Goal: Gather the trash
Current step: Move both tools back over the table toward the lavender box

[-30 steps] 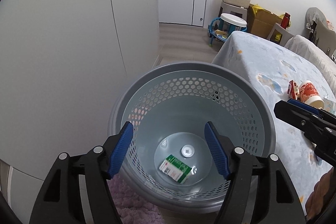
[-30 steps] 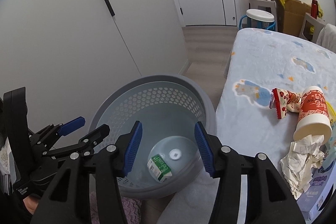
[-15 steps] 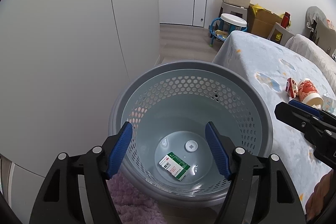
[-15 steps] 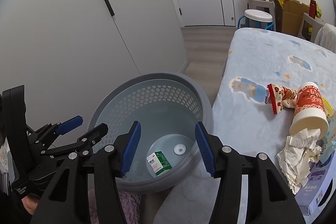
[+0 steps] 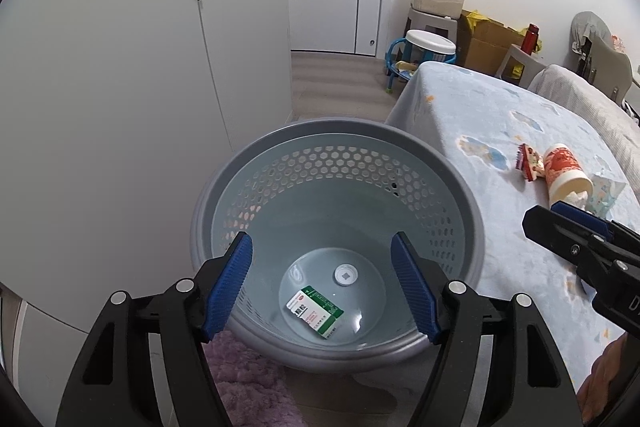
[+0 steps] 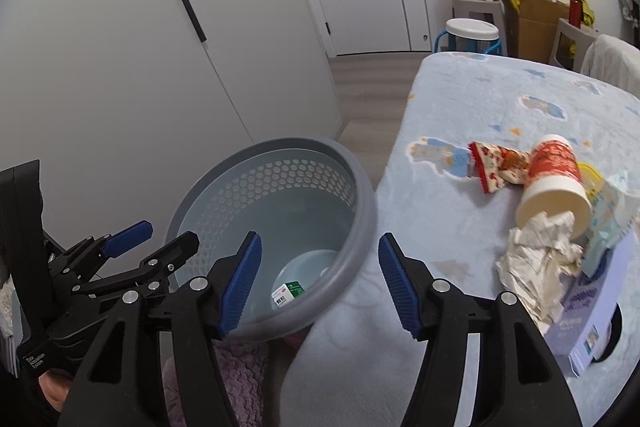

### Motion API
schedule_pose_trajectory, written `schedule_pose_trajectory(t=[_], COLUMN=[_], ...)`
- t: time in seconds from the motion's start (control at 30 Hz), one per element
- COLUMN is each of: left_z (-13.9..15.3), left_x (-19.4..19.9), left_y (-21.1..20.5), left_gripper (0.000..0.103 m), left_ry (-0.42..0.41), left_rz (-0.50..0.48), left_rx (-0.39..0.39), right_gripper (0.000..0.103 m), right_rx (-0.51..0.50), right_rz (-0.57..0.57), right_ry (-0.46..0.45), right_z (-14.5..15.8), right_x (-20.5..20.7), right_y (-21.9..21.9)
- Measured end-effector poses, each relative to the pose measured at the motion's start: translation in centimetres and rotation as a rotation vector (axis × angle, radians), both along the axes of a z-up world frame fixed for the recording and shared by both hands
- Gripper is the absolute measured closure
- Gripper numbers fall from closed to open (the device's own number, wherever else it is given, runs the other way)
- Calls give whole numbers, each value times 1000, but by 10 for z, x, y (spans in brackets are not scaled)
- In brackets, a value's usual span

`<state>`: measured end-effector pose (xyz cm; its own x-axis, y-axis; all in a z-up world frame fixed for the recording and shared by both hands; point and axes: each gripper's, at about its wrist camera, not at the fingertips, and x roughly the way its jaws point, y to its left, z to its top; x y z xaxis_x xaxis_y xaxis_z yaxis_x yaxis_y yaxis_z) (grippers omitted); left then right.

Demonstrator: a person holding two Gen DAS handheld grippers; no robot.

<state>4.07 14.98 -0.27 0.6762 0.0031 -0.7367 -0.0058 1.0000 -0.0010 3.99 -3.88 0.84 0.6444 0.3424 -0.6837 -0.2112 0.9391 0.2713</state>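
Left gripper [image 5: 322, 289] spread and empty above the grey perforated bin [image 5: 460, 187], green-and-white carton [image 5: 315, 311] on the bin floor between its pads. Right gripper [image 6: 319, 283] opening, nothing clamped; ahead to its right on the bed [image 6: 480, 99], paper cup [image 6: 554, 183], snack wrapper [image 6: 496, 167], crumpled paper [image 6: 536, 259].

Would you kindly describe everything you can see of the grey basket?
The basket is round, grey-blue plastic with a thick smooth rim. Its upper wall is pierced with small hexagonal holes; the lower wall and floor are solid, with a small white disc at the centre. It stands upright on the floor beside the bed, on or against a purple rug. Inside lies only a small green-and-white box, flat on the bottom. Neither gripper touches it.
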Motion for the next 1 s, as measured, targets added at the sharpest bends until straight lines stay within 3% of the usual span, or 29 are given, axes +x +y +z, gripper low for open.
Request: schedule_pose_trajectory(t=[0.77, 0.9, 1.0], left_z=[3, 2, 2], left_x=[-47, -50, -52], left_y=[-128, -146, -155], left_gripper=[34, 34, 34], left_ry=[23, 37, 42], left_rz=[-261, -290, -298], left_rx=[-31, -27, -27], right_gripper=[27, 17, 14], right_rx=[-88, -99, -129], right_rz=[-290, -307, -305], right_ry=[50, 67, 77], right_z=[-9, -12, -15], right_x=[-88, -92, -93], right_y=[-150, -171, -183])
